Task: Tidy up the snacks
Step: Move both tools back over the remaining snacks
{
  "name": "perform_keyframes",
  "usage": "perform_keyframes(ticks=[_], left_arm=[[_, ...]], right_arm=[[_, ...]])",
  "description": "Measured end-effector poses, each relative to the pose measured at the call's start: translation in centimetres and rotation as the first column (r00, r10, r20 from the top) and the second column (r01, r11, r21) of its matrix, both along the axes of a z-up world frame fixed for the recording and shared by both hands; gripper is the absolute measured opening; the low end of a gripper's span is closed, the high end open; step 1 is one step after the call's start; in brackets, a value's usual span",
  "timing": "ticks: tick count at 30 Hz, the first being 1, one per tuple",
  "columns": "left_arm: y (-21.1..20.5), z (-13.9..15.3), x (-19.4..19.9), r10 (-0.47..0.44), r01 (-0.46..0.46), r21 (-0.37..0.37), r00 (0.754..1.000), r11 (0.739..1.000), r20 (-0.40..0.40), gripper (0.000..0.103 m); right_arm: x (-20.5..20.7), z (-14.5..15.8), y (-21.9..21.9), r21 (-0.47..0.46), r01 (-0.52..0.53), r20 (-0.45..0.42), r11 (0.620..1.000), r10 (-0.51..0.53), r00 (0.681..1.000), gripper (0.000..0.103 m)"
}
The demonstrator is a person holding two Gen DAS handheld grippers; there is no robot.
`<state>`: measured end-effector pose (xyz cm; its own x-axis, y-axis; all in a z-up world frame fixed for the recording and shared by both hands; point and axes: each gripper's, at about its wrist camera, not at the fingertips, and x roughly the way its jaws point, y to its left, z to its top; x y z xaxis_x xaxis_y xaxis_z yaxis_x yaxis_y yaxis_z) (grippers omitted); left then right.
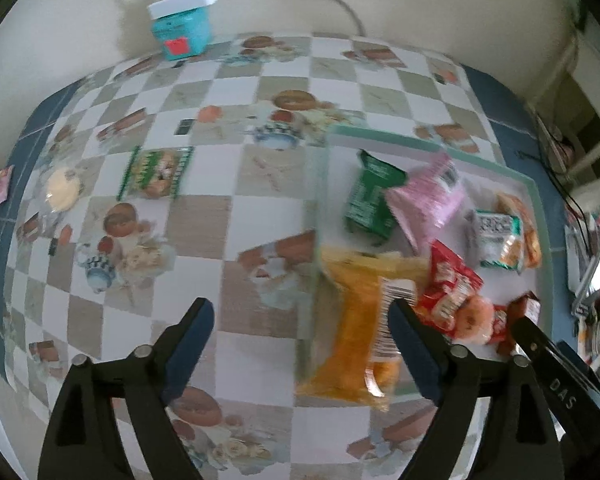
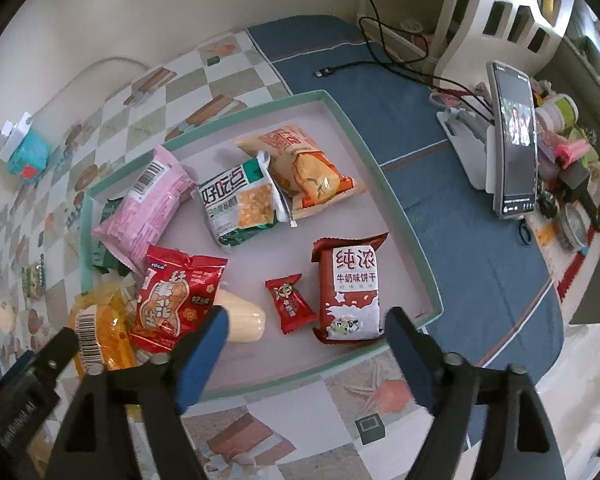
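Observation:
A shallow tray with a green rim (image 2: 396, 204) holds several snack packs: a pink pack (image 2: 148, 208), a white-green pack (image 2: 240, 204), an orange pack (image 2: 304, 168), a red peanut pack (image 2: 172, 304), a small red candy (image 2: 290, 304) and a dark red biscuit pack (image 2: 350, 292). A yellow pack (image 1: 352, 328) lies over the tray's near left rim. On the table outside lie a green-striped pack (image 1: 156, 174) and a pale round snack (image 1: 62, 190). My left gripper (image 1: 300, 344) is open and empty above the table. My right gripper (image 2: 306, 354) is open and empty over the tray's near edge.
A teal box with a white plug block (image 1: 182, 20) stands at the wall. A phone on a stand (image 2: 514, 136), cables and clutter sit on the blue cloth right of the tray. The table's right edge (image 2: 556, 320) drops off near the tray.

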<state>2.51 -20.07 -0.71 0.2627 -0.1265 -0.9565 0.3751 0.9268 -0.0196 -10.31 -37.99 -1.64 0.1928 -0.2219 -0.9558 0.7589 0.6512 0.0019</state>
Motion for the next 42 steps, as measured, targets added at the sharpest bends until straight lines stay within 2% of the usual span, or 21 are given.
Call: perform_keyframes(ticks=[2,6,14,23,30,42], left_arm=[[0.9,0.1,0.5,0.027,-0.027,0.003,1.000,1.000,0.010,0.094],[2.9,0.3,1.7,0.078,-0.078,0.005,0.997,0.997,0.017,0.094],[6.9,0.9,3.7,0.147,-0.148,0.023,0.988,0.989,0.049,0.094],[12.2,0.9,6.7,0.237,-0.239,0.028,0.970,0.971,0.052,0.094],[16.9,0.4,8.9,0.319,-0.320,0.029,0.947,0.947,0.037,0.094],[25.5,-1.0,12.8,0.460,-0.460,0.038,0.888,0.887,0.005,0.094]], right_arm=[[0.3,0.0,0.3,-0.008,-0.010,0.002,1.000,0.010,1.000,0.087],[1.2,0.2,1.4,-0.026,-0.040,0.004,0.999,0.041,0.999,0.101],[3.2,0.5,3.7,-0.052,-0.067,-0.015,0.996,0.066,0.998,0.102],[6.0,1.5,7.3,-0.075,-0.098,0.021,0.992,0.100,0.995,0.102],[8.0,2.2,10.2,-0.100,-0.123,0.055,0.987,0.129,0.990,0.102],[11.7,1.8,15.7,-0.115,-0.212,0.067,0.970,0.221,0.973,0.102]])
